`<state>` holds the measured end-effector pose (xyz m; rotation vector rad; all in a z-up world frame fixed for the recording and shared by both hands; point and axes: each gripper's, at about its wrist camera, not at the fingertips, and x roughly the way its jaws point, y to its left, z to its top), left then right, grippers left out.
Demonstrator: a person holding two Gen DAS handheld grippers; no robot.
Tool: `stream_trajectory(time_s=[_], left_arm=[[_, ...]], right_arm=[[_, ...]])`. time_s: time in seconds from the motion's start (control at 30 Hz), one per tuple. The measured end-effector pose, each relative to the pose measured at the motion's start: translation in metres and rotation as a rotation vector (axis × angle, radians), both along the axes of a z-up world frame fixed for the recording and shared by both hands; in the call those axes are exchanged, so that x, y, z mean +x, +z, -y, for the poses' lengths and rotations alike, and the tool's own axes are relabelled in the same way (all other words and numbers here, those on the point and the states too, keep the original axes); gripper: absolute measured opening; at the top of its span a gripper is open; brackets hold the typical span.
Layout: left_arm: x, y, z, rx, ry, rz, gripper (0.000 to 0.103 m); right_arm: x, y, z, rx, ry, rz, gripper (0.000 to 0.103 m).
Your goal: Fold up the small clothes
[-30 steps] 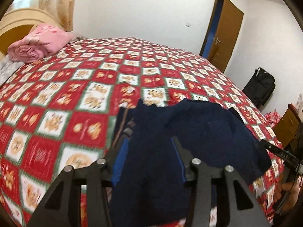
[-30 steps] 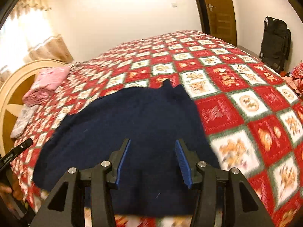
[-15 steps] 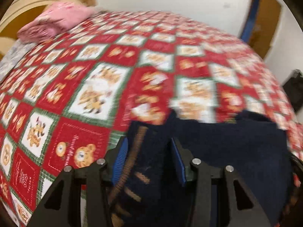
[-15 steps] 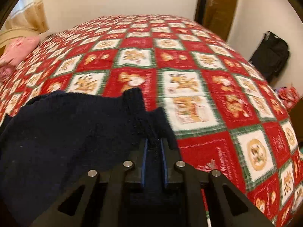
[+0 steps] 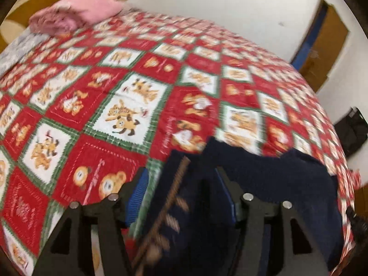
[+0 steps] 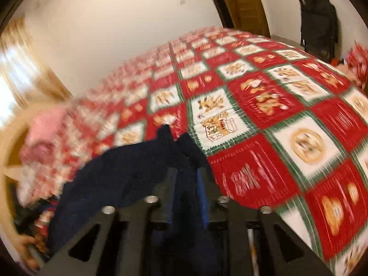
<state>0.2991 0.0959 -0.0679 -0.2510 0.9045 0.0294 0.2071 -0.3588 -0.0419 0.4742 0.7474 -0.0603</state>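
Note:
A navy knitted garment with a brown striped band lies bunched on the red, white and green quilted bed. My left gripper straddles its near edge. The jaws are opening, cloth sits between them, and a strip of quilt shows beside the left pad. In the right wrist view the same garment stretches away to the left. My right gripper has a fold of its edge between narrowly set pads that still press it, and these jaws are starting to open.
A pink folded blanket lies near the wooden headboard at the bed's far left. A brown door and a black bag stand beyond the bed's right side. A person's hand shows at the lower left.
The right gripper closed from wide open onto the garment's edge and swung right. The left jaws widened, and the garment's edge now lies lower on the quilt in front of them.

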Motion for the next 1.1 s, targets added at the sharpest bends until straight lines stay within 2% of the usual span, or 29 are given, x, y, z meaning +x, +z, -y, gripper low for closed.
stream_trajectory(time_s=[0.03, 0.07, 0.2, 0.37, 0.47, 0.57, 0.7, 0.77, 0.83, 0.9, 1.1], left_arm=[[-0.012, 0.004, 0.004, 0.007, -0.017, 0.014, 0.064], [-0.021, 0.007, 0.008, 0.005, -0.035, 0.024, 0.064], [-0.061, 0.010, 0.043, -0.022, -0.175, 0.041, 0.064], [-0.086, 0.004, 0.108, 0.030, -0.329, 0.055, 0.064], [-0.087, 0.000, 0.129, 0.027, -0.365, 0.032, 0.064], [-0.082, 0.002, 0.146, 0.056, -0.352, 0.058, 0.064], [-0.079, -0.009, 0.156, 0.074, -0.333, 0.030, 0.064], [-0.084, -0.017, 0.164, 0.126, -0.341, 0.056, 0.067], [-0.094, -0.021, 0.172, 0.194, -0.359, 0.093, 0.070], [-0.100, -0.024, 0.177, 0.245, -0.360, 0.127, 0.071], [-0.092, -0.022, 0.173, 0.214, -0.377, 0.106, 0.075]], right_arm=[[-0.021, 0.004, 0.004, 0.039, -0.005, 0.016, 0.072], [-0.040, 0.005, 0.006, 0.065, -0.016, 0.033, 0.077], [-0.104, -0.001, 0.012, 0.135, -0.064, 0.089, 0.078], [-0.150, -0.030, 0.016, 0.186, -0.129, 0.053, 0.078], [-0.150, -0.040, 0.007, 0.183, -0.112, 0.034, 0.078], [-0.136, -0.052, -0.006, 0.192, -0.083, 0.003, 0.078], [-0.123, -0.052, -0.021, 0.107, -0.112, 0.007, 0.079], [-0.124, -0.052, -0.026, 0.063, -0.140, 0.006, 0.072], [-0.124, -0.053, -0.037, -0.052, -0.167, -0.018, 0.047], [-0.125, -0.054, -0.042, -0.101, -0.144, -0.014, 0.040], [-0.120, -0.052, -0.024, 0.035, -0.094, -0.036, 0.025]])
